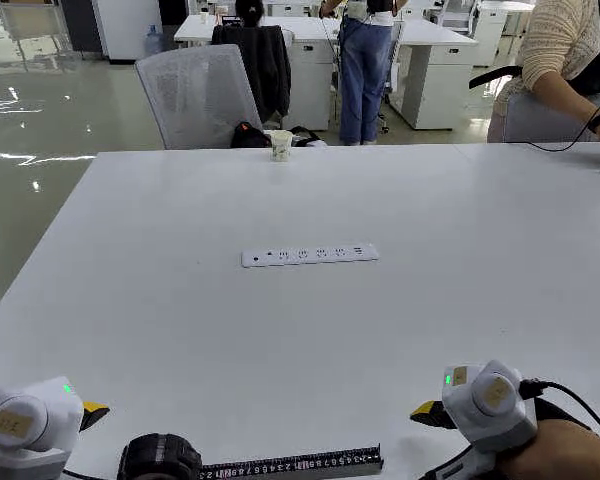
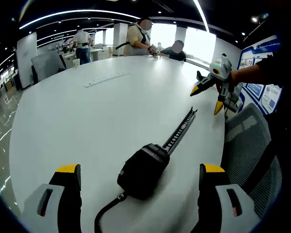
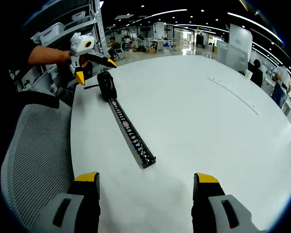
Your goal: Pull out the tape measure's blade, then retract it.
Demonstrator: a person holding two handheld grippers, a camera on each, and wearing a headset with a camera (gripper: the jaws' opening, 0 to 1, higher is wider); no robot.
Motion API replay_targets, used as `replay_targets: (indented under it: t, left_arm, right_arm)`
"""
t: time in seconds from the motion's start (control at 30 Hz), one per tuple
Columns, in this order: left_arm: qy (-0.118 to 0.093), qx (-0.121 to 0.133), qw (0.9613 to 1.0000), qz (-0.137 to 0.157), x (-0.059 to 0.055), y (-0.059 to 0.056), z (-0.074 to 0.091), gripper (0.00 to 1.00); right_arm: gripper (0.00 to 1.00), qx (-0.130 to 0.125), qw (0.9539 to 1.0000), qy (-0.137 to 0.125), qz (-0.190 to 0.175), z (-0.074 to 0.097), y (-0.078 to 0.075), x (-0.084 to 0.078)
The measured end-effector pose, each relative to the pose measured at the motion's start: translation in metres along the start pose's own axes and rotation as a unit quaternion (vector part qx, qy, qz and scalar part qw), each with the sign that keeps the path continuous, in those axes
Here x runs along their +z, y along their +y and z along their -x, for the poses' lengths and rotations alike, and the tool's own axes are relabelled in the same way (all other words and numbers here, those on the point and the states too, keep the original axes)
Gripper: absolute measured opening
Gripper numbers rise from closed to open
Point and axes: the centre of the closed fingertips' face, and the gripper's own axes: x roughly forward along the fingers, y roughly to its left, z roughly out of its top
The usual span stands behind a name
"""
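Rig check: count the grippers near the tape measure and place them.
2. Left gripper, open, beside the tape measure case; right gripper, open, near the blade's free end.

Left claw (image 2: 139,170) and right claw (image 3: 145,177) have pale grey bodies, yellow tips and small green lights.

bright overhead light, floor glare

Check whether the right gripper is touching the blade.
Apart. In the right gripper view, the right gripper stands open short of the blade, bare table between them.
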Motion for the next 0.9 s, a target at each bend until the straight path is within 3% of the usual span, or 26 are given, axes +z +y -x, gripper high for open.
replay_targets:
  t: [0.1,0.23,0.27,0.53,0.63,0.73,0.9]
  left_arm:
    - [-0.002,0.006,0.9999,0.014,-0.006,-0.001,0.001,0.99]
    - [-0.005,0.019,0.9986,0.05,-0.014,-0.001,0.005,0.99]
    - [-0.014,0.02,0.9983,0.053,-0.014,-0.003,0.007,0.99]
    - [-0.025,0.042,0.997,0.06,-0.023,-0.003,0.019,0.99]
    - [-0.028,0.05,0.9967,0.057,-0.026,0.002,0.023,0.99]
    - [-0.03,0.051,0.9968,0.055,-0.028,-0.003,0.026,0.99]
    - [-0.014,0.045,0.9983,0.033,-0.037,-0.006,0.03,0.99]
  right_arm:
    - [0.9,-0.011,0.9996,-0.012,-0.025,0.005,-0.003,-0.003]
    - [0.94,-0.026,0.9989,-0.019,-0.032,0.013,-0.005,-0.01]
    - [0.96,-0.03,0.9986,-0.022,-0.036,0.015,-0.006,-0.012]
    - [0.99,-0.052,0.9967,-0.029,-0.055,0.03,-0.008,-0.028]
    - [0.99,-0.056,0.9959,-0.04,-0.058,0.035,-0.008,-0.031]
    - [0.99,-0.065,0.995,-0.045,-0.061,0.04,-0.01,-0.037]
    - [0.99,-0.071,0.9931,-0.056,-0.075,0.05,-0.009,-0.041]
